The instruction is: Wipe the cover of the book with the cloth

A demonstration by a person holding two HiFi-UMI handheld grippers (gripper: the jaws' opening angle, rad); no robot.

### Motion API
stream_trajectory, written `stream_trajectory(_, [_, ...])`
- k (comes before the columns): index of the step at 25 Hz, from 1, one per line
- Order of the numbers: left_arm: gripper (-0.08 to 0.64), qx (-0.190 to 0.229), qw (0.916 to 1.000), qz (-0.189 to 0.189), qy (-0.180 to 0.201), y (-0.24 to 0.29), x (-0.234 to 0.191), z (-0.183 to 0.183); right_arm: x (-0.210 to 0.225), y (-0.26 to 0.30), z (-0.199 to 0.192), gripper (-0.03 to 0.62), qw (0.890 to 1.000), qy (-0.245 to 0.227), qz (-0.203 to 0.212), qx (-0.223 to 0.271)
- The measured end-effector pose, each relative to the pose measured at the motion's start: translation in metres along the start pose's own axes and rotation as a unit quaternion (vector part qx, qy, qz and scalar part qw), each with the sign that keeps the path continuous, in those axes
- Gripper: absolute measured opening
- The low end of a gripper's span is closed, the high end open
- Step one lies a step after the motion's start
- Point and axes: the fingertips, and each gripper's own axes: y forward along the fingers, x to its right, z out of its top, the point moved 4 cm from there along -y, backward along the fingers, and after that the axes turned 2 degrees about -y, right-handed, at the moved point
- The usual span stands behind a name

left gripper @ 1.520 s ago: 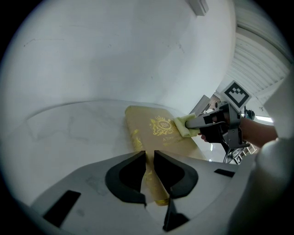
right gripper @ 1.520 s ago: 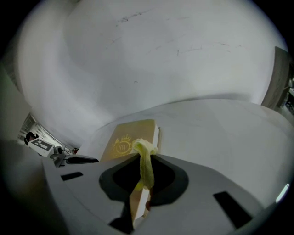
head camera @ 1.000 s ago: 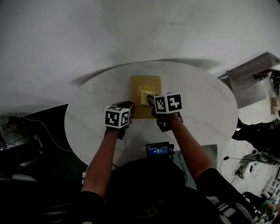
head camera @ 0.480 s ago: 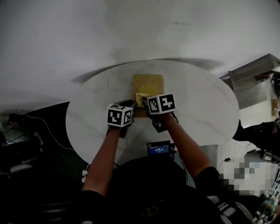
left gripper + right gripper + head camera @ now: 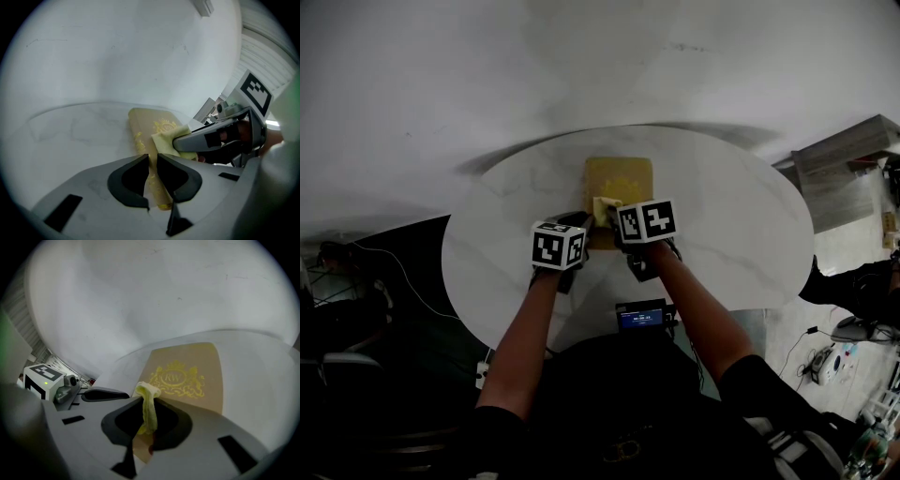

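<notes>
The right tool (image 5: 613, 217), clamped on the cloth (image 5: 605, 204), has slid from mid-cover toward the near left of the book (image 5: 623, 178), so wiping is under way; the left tool (image 5: 581, 223), jaws narrowly apart, sits at that edge; the tan, gold-crested book lies mid-frame on the surface (image 5: 722, 216).

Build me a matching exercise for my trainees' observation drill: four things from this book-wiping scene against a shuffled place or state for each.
Things:
1. book
2. cloth
3. left hand-held gripper
4. table

Places or states:
A. pinched in the right hand-held gripper
B. white, marbled, bearing everything
C. lying flat, gold crest up
D. at the book's spine edge

Pairs: 1-C, 2-A, 3-D, 4-B
</notes>
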Motion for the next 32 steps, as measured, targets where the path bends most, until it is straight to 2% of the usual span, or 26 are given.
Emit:
stream_trajectory(12, [0.061,0.001,1.0000,0.001,0.001,0.001,-0.001,0.000,0.014,-0.010,-0.004,0.087,1.000,0.010,-0.006,0.004])
stream_trajectory(32, [0.061,0.002,1.0000,0.002,0.005,0.001,0.000,0.001,0.061,-0.044,-0.016,0.087,0.998,0.046,-0.046,0.025])
